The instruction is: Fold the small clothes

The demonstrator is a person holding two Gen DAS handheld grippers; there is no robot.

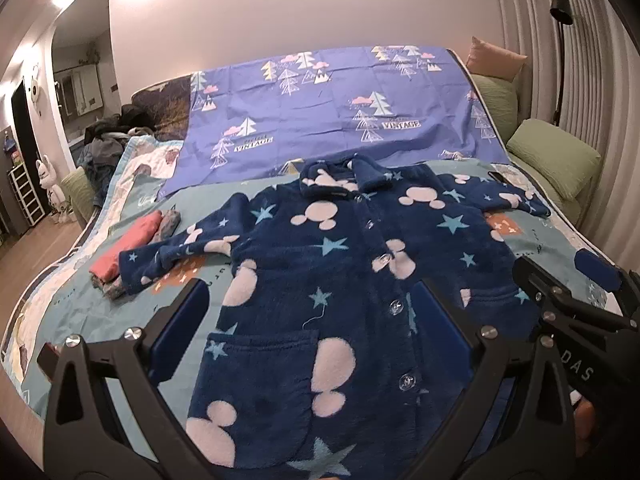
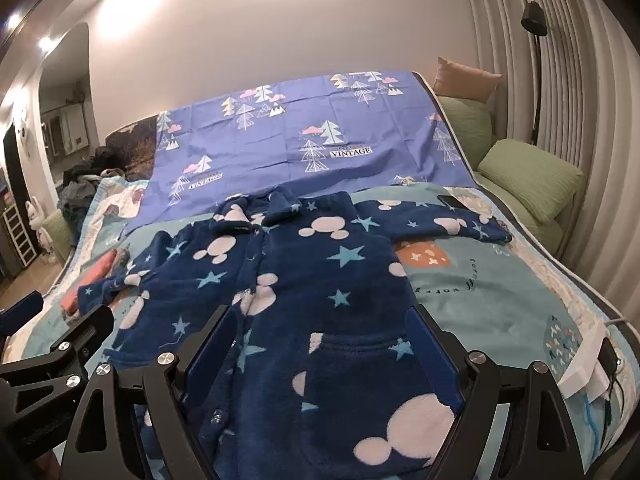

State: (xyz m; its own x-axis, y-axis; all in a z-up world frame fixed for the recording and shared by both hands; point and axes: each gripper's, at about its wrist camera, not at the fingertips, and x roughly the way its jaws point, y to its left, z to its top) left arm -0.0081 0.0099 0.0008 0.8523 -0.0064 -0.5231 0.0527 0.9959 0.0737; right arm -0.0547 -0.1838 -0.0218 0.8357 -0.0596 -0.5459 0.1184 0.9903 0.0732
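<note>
A navy fleece pajama top (image 1: 340,280), printed with pale mouse heads and light blue stars, lies face up and buttoned on the bed, collar at 12 o'clock, hem toward you, both sleeves spread out to 9 and 3 o'clock. It rests on a teal patterned blanket (image 1: 100,320). Your left gripper (image 1: 308,320) hovers over the lower half of the top with its jaws spread wide, nothing between the blue pads but the fabric seen below them; whether they touch it cannot be told. Your right gripper (image 2: 320,344) hangs just beside it at 3 o'clock, its jaws likewise spread over the pocket area. At 9 o'clock of the top, by the end of its sleeve, sits a small stack of folded clothes (image 1: 120,256), coral on top, grey beneath. Beyond the collar, at 12 o'clock, a purple sheet (image 1: 320,112) with tree prints covers the far part of the bed. Green cushions (image 1: 556,156) line the 2 o'clock side, beneath a black floor lamp (image 1: 560,12).
</note>
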